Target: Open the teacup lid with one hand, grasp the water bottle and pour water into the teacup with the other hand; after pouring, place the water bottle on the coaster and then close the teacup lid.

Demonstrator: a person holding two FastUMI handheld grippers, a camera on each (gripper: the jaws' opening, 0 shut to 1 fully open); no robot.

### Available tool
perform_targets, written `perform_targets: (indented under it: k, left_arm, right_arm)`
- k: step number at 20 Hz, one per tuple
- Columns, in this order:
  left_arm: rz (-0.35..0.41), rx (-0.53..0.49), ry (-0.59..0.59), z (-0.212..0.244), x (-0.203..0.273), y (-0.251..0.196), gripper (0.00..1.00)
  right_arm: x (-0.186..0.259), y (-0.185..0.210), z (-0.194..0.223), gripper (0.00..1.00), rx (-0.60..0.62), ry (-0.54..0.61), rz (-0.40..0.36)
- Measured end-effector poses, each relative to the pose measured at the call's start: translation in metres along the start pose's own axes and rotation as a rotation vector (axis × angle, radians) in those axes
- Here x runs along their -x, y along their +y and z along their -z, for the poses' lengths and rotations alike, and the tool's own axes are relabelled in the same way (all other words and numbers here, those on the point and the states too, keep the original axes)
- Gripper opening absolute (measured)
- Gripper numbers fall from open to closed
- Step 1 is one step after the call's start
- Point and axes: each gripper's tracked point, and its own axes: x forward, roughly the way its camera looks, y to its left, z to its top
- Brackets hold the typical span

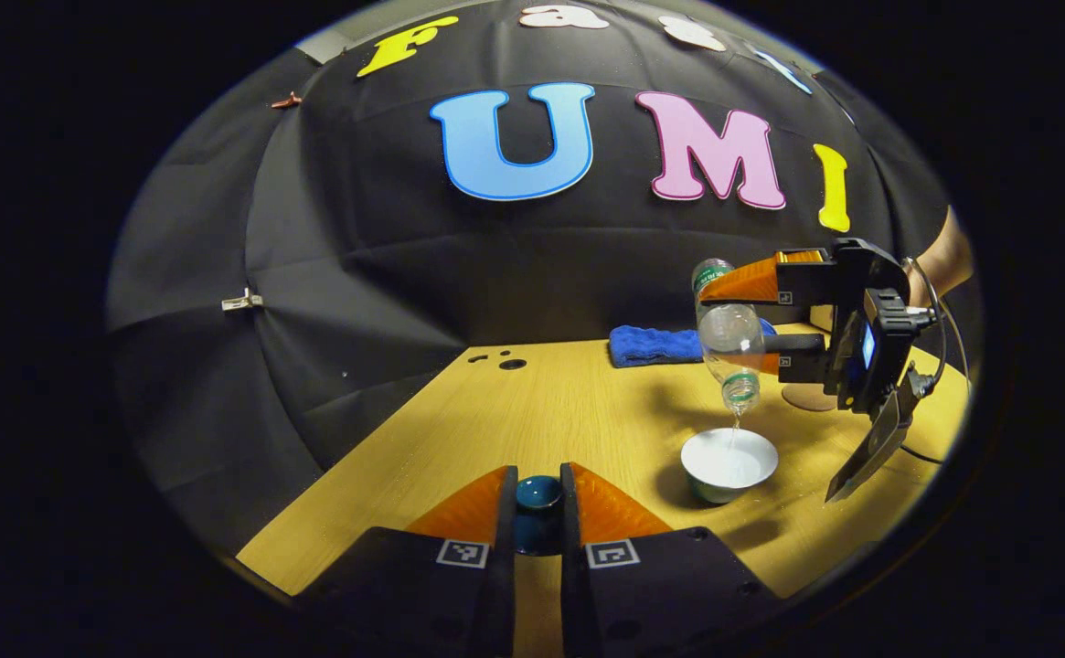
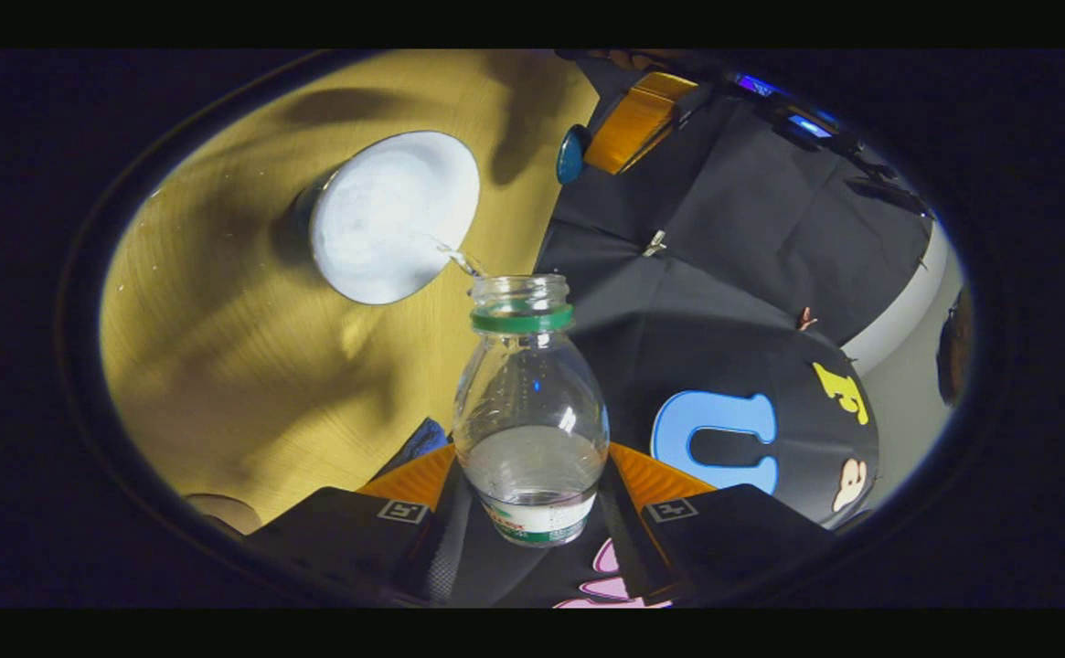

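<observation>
In the left gripper view, the left gripper (image 1: 537,512) sits low over the light wooden desk (image 1: 532,411), its fingers pinching the small dark teal teacup lid (image 1: 538,493) between them, held off to the left of the cup. The white-lined teacup with a greenish outer wall (image 1: 729,464) stands uncovered on the desk. Above it the right gripper (image 1: 751,320) clamps its fingers on the clear plastic water bottle with a green neck ring (image 1: 729,343), tipped mouth-down, and a thin stream of water (image 1: 733,425) falls into the cup. Just behind the bottle lies a folded blue cloth (image 1: 655,345), and a round brown coaster (image 1: 806,397) rests on the desk under the right gripper, partly hidden. In the right gripper view the bottle (image 2: 530,411) lies between the fingers, some water inside, its open mouth toward the teacup (image 2: 392,215); the lid (image 2: 572,153) seems to appear beyond, though small.
</observation>
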Motion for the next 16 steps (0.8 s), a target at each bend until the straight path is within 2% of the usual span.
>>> perform_targets:
  k: [4, 5, 9, 10, 12, 13, 15, 16]
  left_arm:
    - [0.009, -0.005, -0.002, -0.0027, 0.0008, -0.0035, 0.24]
    - [0.009, -0.004, -0.004, -0.0043, 0.0009, -0.0031, 0.28]
    - [-0.006, 0.008, -0.002, -0.0034, 0.0022, 0.0001, 0.21]
    - [-0.009, 0.011, 0.0, -0.0029, 0.0016, 0.0002, 0.24]
    - [-0.013, 0.015, 0.003, -0.0029, 0.003, -0.0001, 0.24]
    - [-0.015, 0.015, 0.004, -0.0028, 0.0038, -0.0001, 0.2]
    - [-0.017, 0.015, 0.004, -0.0027, 0.0054, -0.0019, 0.28]
    - [-0.017, 0.017, 0.005, -0.0024, 0.0048, -0.0028, 0.24]
  right_arm:
    - [0.0031, -0.0008, -0.0021, 0.7, 0.02, -0.028, -0.002]
    - [0.0043, -0.0009, -0.0019, 0.7, 0.022, -0.034, -0.001]
    - [0.0069, 0.0002, -0.0027, 0.7, 0.024, -0.039, 0.002]
    - [0.0066, 0.0008, -0.0028, 0.7, 0.025, -0.04, 0.002]
    - [0.005, -0.0001, -0.0016, 0.7, 0.025, -0.041, 0.001]
    - [0.0051, -0.0008, -0.0011, 0.71, 0.026, -0.04, 0.003]
    - [0.0043, -0.0004, -0.0013, 0.71, 0.019, -0.039, 0.002]
    - [0.0034, 0.0003, -0.0002, 0.71, 0.011, -0.036, -0.001]
